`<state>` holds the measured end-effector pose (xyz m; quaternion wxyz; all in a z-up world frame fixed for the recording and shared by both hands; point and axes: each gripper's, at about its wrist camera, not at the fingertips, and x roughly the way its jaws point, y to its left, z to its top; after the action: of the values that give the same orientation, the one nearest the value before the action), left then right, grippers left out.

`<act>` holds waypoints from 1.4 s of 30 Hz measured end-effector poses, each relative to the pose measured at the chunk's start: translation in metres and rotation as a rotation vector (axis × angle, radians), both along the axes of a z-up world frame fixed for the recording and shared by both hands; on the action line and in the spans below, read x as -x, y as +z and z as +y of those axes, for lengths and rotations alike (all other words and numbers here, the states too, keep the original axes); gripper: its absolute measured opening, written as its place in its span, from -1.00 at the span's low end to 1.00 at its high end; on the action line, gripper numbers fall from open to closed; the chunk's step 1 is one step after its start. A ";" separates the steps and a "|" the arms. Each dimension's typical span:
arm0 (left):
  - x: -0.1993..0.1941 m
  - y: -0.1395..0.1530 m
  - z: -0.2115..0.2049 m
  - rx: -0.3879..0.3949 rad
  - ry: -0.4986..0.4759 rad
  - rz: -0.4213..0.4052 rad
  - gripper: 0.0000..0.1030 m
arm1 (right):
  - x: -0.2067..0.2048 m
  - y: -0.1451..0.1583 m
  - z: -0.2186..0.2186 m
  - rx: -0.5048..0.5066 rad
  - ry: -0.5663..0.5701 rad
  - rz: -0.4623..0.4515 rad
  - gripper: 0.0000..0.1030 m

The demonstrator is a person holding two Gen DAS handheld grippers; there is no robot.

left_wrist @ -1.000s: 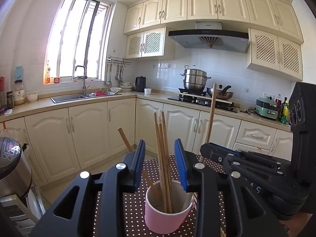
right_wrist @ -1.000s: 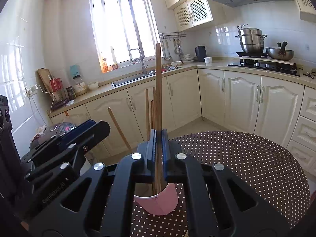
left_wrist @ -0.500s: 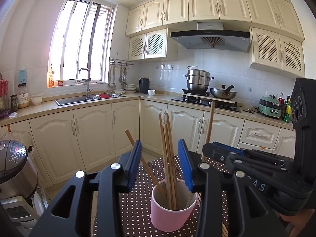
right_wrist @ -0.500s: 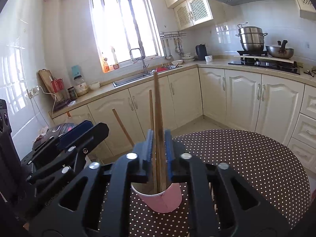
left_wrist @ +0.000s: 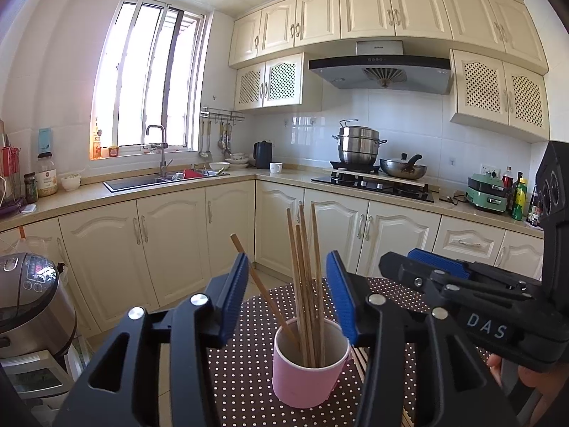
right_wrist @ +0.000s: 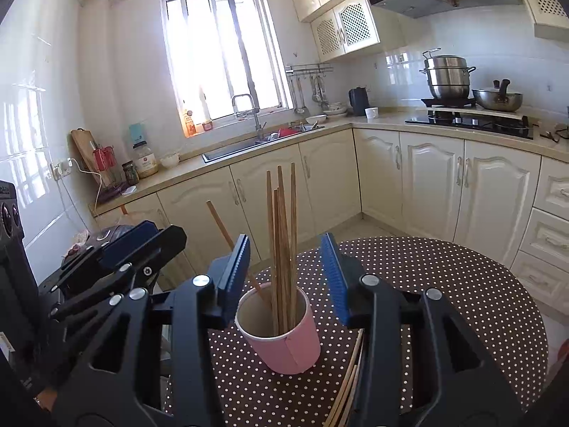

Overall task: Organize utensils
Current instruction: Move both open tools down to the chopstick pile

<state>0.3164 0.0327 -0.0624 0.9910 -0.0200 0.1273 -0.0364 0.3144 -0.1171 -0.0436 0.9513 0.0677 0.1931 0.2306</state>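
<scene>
Pink cup [right_wrist: 281,334] on dotted table [right_wrist: 444,295], wooden chopsticks [right_wrist: 282,235] upright inside. Left gripper [left_wrist: 286,295] and right gripper [right_wrist: 284,270] both opening, holding nothing, pads apart from chopsticks.

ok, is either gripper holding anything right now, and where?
Nothing held. Left gripper and right gripper are both opening, pads clear of the chopsticks, which stand loose in the pink cup.

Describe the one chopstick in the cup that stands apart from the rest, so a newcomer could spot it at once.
Start at the round table with the brown polka-dot cloth; near its edge stands a pink cup holding wooden chopsticks. Most stand nearly upright in a tight bundle. The lone chopstick leans steeply away to the left, towards the sink side, its tip well clear of the others.
</scene>
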 end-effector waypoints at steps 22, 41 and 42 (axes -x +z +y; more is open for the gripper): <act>-0.003 -0.082 -0.070 -0.103 -0.149 0.455 0.04 | 0.023 -0.071 -0.068 0.118 -0.073 0.329 -0.10; -0.062 -0.166 -0.097 -0.088 -0.131 0.852 0.04 | 0.007 -0.135 -0.090 0.099 -0.046 0.546 0.13; -0.065 -0.168 -0.099 -0.090 -0.127 0.853 0.04 | 0.007 -0.136 -0.090 0.099 -0.047 0.548 0.13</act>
<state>0.3815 -0.0659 -0.2301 0.8453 0.0179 0.5279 -0.0803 0.3078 -0.2075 -0.1800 0.8709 0.0854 0.4525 0.1717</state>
